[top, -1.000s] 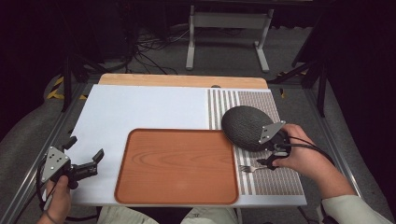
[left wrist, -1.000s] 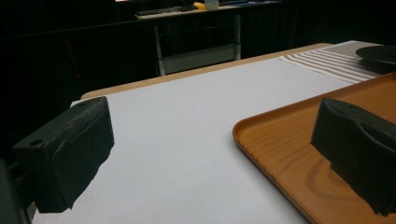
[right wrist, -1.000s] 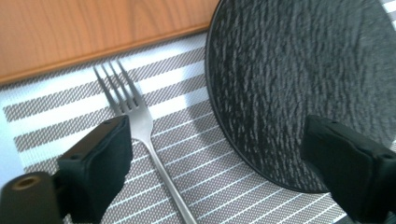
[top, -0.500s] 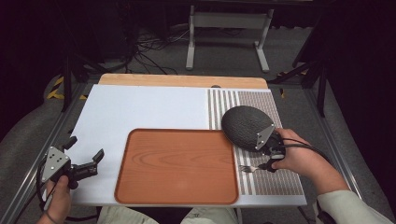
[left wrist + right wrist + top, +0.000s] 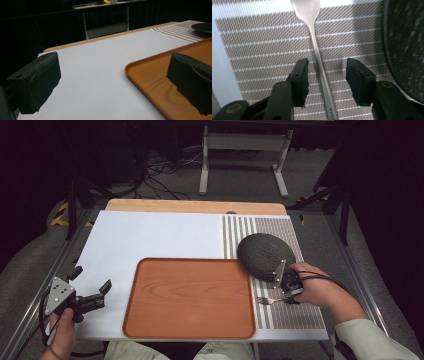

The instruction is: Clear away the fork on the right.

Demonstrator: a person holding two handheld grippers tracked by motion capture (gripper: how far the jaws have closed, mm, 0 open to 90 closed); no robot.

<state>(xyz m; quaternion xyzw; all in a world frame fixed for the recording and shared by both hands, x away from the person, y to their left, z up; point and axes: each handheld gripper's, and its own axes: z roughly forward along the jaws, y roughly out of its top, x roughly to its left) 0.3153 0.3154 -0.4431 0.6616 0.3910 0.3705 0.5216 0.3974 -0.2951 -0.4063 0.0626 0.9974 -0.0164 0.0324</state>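
Note:
A silver fork [image 5: 268, 300] lies on the striped placemat [image 5: 295, 312], just in front of a dark speckled plate [image 5: 264, 254]. My right gripper [image 5: 286, 296] is down over the fork's handle. In the right gripper view the fork [image 5: 319, 56] runs up between the two jaws of the right gripper [image 5: 327, 63]. They have just been closing, with a gap left on each side of the handle, so the gripper is open. Off the table's left front corner my left gripper [image 5: 92, 280] is held still, wide open with nothing in it [image 5: 113, 65].
A wooden tray [image 5: 150, 320] lies bare at the front middle of the white mat [image 5: 150, 240]; its rim [image 5: 140, 75] is close to my left gripper's right jaw. The plate's edge [image 5: 404, 45] is right beside my right gripper. A metal rail [image 5: 30, 320] borders the left side.
My right gripper has sunk onto the fork's handle and its jaws have narrowed around it. The left gripper has stayed put.

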